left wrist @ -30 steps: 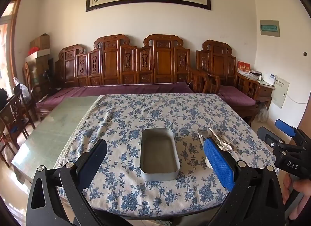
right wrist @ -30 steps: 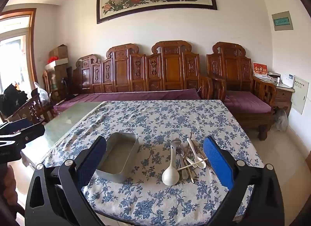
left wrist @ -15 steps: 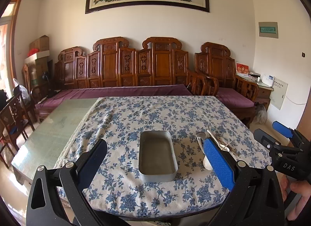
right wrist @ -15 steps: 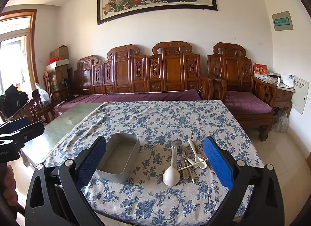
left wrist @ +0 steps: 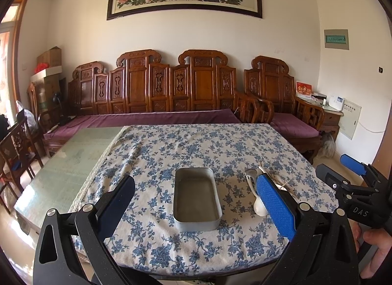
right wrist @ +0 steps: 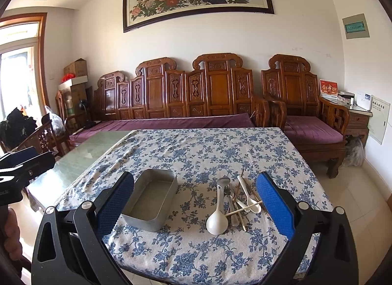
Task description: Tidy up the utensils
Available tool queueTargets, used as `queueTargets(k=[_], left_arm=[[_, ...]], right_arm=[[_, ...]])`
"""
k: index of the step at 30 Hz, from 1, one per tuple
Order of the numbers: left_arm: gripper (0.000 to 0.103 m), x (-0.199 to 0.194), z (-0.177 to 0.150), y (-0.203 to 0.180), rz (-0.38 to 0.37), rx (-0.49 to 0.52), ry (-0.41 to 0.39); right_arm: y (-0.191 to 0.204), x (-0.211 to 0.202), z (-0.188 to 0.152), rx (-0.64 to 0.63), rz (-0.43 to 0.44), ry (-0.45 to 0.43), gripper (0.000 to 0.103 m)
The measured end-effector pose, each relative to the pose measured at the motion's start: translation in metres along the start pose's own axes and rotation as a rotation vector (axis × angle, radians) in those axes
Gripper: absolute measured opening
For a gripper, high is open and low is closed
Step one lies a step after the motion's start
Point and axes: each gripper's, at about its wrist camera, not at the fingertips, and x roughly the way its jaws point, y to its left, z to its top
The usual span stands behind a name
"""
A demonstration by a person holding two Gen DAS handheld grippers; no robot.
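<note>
utensil pile (right wrist: 235,202): just right of metal tin (right wrist: 149,202), handles pointing away
right gripper (right wrist: 194,207): nearer, spread, empty
left gripper (left wrist: 196,205): spread, over tin

Empty metal tray (right wrist: 149,201) beside jumbled utensil pile (right wrist: 235,202)

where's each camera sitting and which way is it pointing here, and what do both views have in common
Left wrist: on the left gripper, facing the sofa wall over the metal tray; its open fingers, the right gripper and a hand at the right edge show.
Right wrist: on the right gripper, facing the same way from further right, over the utensil pile; its open fingers and the left gripper at the left edge show.
Shared: tray, utensils, floral tablecloth, sofa, painting.
</note>
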Motion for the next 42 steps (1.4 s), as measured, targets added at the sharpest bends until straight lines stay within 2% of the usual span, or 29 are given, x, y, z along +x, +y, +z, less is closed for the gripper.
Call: queueTargets(k=[42], left_arm=[[0.097, -0.0012, -0.0034, -0.0026, -0.002, 0.002, -0.002]], right_arm=[[-0.0006, 0.0033, -0.0039, 0.001, 0.001, -0.005, 0.100]])
